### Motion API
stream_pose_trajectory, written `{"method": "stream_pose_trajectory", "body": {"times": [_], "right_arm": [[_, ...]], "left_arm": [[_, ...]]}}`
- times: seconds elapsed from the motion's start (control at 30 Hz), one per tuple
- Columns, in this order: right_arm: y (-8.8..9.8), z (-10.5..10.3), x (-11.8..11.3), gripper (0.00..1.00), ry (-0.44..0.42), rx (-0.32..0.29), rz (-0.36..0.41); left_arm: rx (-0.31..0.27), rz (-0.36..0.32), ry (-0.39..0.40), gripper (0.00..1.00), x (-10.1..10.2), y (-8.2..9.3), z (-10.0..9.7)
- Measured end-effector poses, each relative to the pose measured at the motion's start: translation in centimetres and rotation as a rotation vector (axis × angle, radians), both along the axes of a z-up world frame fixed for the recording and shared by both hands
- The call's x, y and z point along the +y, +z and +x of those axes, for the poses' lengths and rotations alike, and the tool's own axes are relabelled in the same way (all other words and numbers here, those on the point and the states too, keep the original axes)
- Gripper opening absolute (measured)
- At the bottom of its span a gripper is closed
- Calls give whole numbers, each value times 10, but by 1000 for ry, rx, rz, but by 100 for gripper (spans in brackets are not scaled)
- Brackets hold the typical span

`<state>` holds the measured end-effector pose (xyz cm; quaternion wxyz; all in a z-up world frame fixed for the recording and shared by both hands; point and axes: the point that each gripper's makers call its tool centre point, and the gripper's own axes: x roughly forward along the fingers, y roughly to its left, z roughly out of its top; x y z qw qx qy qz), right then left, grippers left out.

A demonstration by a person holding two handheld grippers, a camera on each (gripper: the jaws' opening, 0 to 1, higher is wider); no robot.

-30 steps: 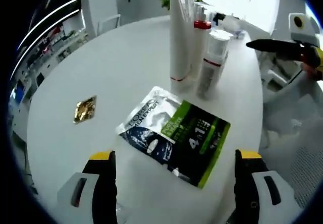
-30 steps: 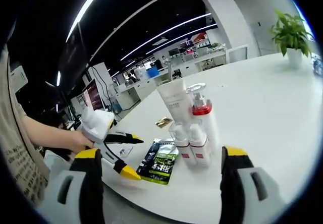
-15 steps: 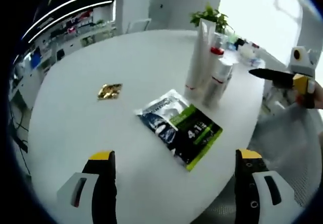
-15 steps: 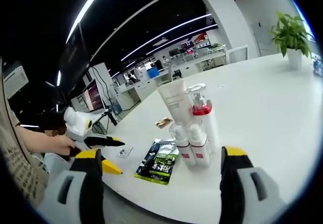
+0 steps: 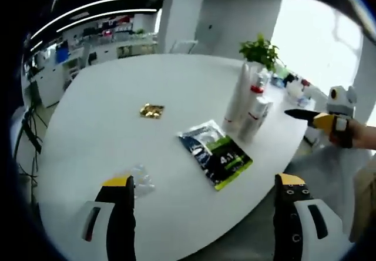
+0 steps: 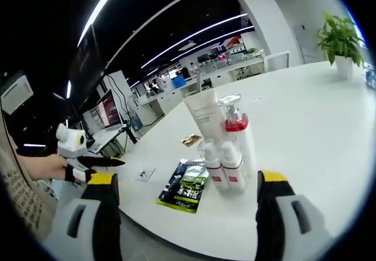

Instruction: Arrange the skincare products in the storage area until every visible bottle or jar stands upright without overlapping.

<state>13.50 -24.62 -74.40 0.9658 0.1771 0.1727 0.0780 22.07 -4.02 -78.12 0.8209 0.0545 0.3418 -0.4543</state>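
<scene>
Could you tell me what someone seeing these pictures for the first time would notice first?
Probably the cluster of upright bottles on the round white table, a tall tube and a red-collared pump bottle at its back. Beside it a green-and-dark sachet lies flat, with a small gold packet lying apart further in. Both grippers are off the table edge, jaws open and empty.
</scene>
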Motion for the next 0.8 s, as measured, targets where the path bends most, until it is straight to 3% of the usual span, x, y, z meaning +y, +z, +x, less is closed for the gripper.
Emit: {"method": "stream_pose_trajectory", "body": {"times": [0.27, 0.8], "right_arm": [[0, 0, 2, 97, 7, 6, 3], [-1, -1, 3, 96, 4, 11, 9]], "left_arm": [[0, -41, 68, 97, 16, 3, -1], [4, -14, 98, 97, 21, -4, 3]]}}
